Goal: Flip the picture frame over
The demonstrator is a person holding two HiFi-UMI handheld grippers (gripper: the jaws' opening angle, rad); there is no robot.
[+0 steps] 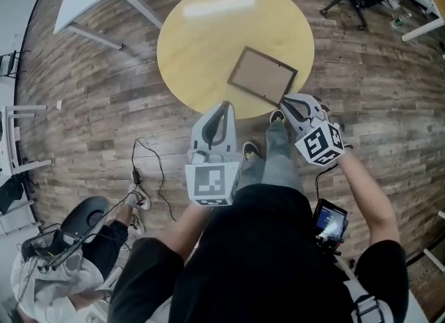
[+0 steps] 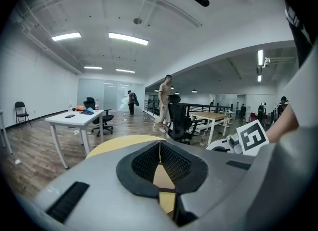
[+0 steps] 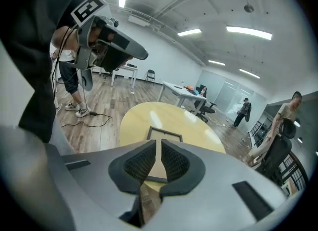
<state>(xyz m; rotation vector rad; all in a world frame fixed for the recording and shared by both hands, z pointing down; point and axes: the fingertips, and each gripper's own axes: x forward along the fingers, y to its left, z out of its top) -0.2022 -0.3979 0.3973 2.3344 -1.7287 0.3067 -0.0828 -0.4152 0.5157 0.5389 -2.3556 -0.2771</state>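
**A:** Where is the frame?

**B:** The rectangular picture frame with the thin dark-brown border (image 1: 263,76) lies flat on the round pale-yellow wooden table (image 1: 201,37). It sits on the part of the top nearest the person, turned askew to the table's edge.

**A:** How does it look?

**B:** The narrow dark moulding surrounds a plain tan-brown panel with no picture showing. Whether that is the back or the front, I cannot tell.

**A:** And the right gripper?

**B:** The right gripper (image 1: 284,99) has its jaws closed, with nothing clamped between them. Its tips are just beside the frame's near corner, but I cannot tell whether they touch it. The right gripper view shows the frame straight ahead, beyond the jaws.

**A:** The left one?

**B:** The left gripper (image 1: 223,105) is also closed and empty. It is above the table's near edge, apart from the frame.
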